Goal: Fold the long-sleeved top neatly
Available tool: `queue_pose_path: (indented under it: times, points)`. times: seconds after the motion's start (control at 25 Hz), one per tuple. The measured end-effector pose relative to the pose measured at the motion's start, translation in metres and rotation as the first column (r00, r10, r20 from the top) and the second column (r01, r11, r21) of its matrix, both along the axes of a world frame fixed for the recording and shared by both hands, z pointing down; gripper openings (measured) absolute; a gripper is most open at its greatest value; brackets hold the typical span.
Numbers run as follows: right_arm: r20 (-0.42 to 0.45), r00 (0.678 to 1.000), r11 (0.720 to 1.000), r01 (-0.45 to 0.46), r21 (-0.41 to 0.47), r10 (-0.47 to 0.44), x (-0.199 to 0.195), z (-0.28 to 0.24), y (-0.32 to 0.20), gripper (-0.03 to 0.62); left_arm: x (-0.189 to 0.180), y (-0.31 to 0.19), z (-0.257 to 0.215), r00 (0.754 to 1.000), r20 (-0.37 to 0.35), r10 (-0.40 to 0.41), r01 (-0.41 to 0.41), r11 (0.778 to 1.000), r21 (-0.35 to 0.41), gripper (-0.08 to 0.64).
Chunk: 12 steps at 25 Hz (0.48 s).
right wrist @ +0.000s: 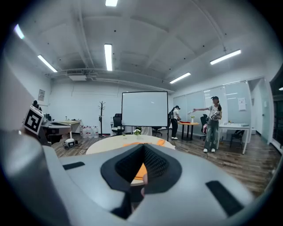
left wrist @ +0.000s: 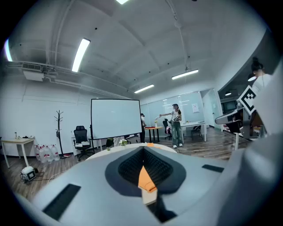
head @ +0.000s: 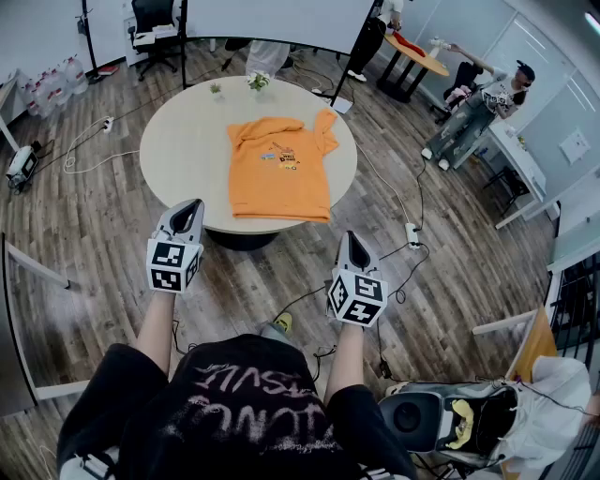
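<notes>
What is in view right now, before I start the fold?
long-sleeved top: one, orange, flat on the table, hem at the near edge
table: one, cream, round, ahead
potted plants: two, green, table's far edge
screen: one, white, behind the table
office chair: one, black, far left
side table: one, orange-topped, far right
bystanders: two, far right
left tongs: one, grey, shut, empty, by the table's near edge
right tongs: one, grey, shut, empty, by the table's near edge

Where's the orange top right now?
In the head view, the orange top lies spread on the round table, right of centre, by its near edge; a plant stands beyond it.
</notes>
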State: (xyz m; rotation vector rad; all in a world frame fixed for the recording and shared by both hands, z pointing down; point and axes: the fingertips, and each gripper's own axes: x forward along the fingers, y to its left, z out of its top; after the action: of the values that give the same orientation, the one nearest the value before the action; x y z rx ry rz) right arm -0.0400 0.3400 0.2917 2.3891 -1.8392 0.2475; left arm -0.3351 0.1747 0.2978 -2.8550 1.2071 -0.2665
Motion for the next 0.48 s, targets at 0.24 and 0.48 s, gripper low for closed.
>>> queue_pose_path:
  times: [0.24, 0.48]
  points:
    - [0.003, 1.0, 1.0, 0.001, -0.002, -0.001, 0.0016, 0.0042, 0.0046, 0.003, -0.0043, 0.0046, 0.0052, 1.0, 0.014, -0.009, 0.009, 1.0, 0.001, 0.009]
    - [0.009, 1.0, 1.0, 0.0, -0.006, 0.0, -0.0008, 0.008, 0.0024, 0.003, -0.0081, 0.0033, 0.0084, 1.0, 0.019, -0.012, 0.012, 1.0, -0.008, 0.01]
